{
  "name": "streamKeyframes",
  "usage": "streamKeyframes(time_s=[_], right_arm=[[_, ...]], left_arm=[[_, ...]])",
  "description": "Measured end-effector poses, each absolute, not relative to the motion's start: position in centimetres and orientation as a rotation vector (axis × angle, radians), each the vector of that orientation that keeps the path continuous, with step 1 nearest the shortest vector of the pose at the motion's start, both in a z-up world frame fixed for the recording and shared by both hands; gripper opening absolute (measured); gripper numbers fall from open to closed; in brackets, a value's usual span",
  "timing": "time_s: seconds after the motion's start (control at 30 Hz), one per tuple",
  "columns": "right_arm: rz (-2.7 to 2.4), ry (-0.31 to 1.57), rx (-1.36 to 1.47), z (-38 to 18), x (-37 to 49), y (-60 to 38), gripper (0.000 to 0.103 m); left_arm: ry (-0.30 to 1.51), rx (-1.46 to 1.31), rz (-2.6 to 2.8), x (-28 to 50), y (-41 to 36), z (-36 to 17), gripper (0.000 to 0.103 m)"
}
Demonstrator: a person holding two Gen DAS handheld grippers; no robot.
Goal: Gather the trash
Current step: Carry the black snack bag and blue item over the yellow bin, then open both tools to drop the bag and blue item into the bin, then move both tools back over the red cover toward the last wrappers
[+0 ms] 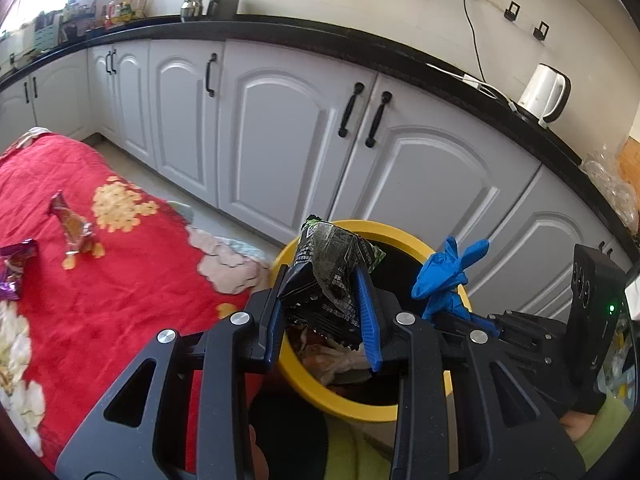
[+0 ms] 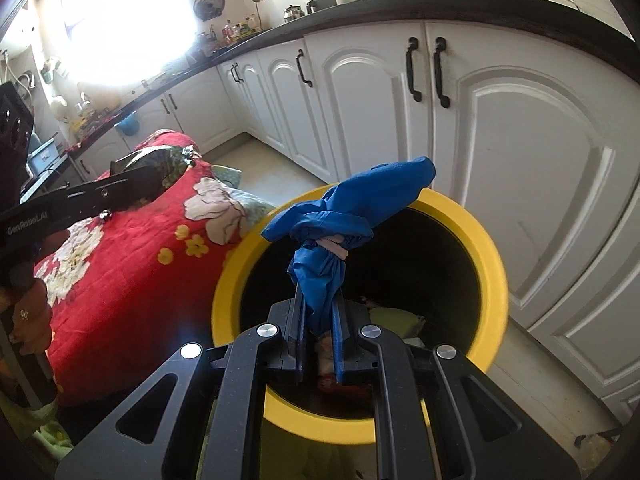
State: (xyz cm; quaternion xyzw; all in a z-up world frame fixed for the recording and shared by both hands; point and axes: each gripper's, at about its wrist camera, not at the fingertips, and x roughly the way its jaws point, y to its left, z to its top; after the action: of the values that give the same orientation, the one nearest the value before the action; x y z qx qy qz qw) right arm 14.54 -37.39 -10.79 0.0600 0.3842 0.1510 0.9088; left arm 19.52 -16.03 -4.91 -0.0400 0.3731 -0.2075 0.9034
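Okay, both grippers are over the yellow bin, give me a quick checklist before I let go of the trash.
1. Left gripper shut on the black snack wrapper: ok.
2. Right gripper shut on the blue glove: ok.
3. Wrapper above the opening of the yellow bin: ok, the opening shows directly under it.
4. Glove above the opening: ok in the right wrist view, though its upper end lies across the far rim.
5. Room in the bin: ok, the trash inside sits well below the rim.
6. Table finished: not ok, an orange wrapper and a purple wrapper lie on the red cloth.
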Motion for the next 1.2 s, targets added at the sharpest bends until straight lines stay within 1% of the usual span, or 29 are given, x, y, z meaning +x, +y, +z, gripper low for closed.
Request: streamKeyframes(time_s=[0.43, 0.8, 0.83, 0.87, 0.9, 0.93, 1.0, 1.03, 1.1, 1.17, 1.2], right_arm=[[0.275, 0.831, 0.151, -12.8, 13.8, -39.8, 0.010], [0.279, 0.861, 0.159, -14.1, 13.9, -39.8, 0.013], [0.277, 0.863, 0.163, -14.1, 14.0, -39.9, 0.014], [0.275, 0.864, 0.165, -14.2, 14.0, -39.9, 0.018], [0.273, 0.863, 0.165, -14.2, 14.0, -39.9, 0.024], [0.272, 0.858, 0.163, -14.1, 14.0, -39.9, 0.027], [0.269, 0.853, 0.162, -14.0, 14.0, -39.9, 0.033], [0.267, 0.850, 0.161, -13.9, 13.9, -39.9, 0.034], [0.264, 0.846, 0.159, -13.8, 13.9, -39.9, 0.040], [0.261, 0.839, 0.160, -13.7, 13.8, -39.9, 0.043], [0.260, 0.837, 0.160, -13.6, 13.8, -39.9, 0.043]], left_arm=[[0.825, -0.055, -0.480, 20.8, -20.1, -6.9, 0.025], [0.870, -0.075, -0.490, 21.8, -20.8, -8.4, 0.027], [0.871, -0.078, -0.489, 21.8, -20.7, -8.5, 0.031], [0.875, -0.081, -0.490, 21.9, -20.7, -8.6, 0.033], [0.876, -0.083, -0.490, 21.9, -20.6, -8.6, 0.038], [0.875, -0.085, -0.486, 21.9, -20.5, -8.6, 0.046], [0.869, -0.091, -0.482, 21.9, -20.3, -8.5, 0.051], [0.868, -0.094, -0.478, 21.8, -20.1, -8.4, 0.056], [0.866, -0.099, -0.471, 21.8, -19.7, -8.2, 0.063], [0.863, -0.104, -0.464, 21.7, -19.4, -8.1, 0.068], [0.859, -0.104, -0.459, 21.7, -19.2, -7.9, 0.073]])
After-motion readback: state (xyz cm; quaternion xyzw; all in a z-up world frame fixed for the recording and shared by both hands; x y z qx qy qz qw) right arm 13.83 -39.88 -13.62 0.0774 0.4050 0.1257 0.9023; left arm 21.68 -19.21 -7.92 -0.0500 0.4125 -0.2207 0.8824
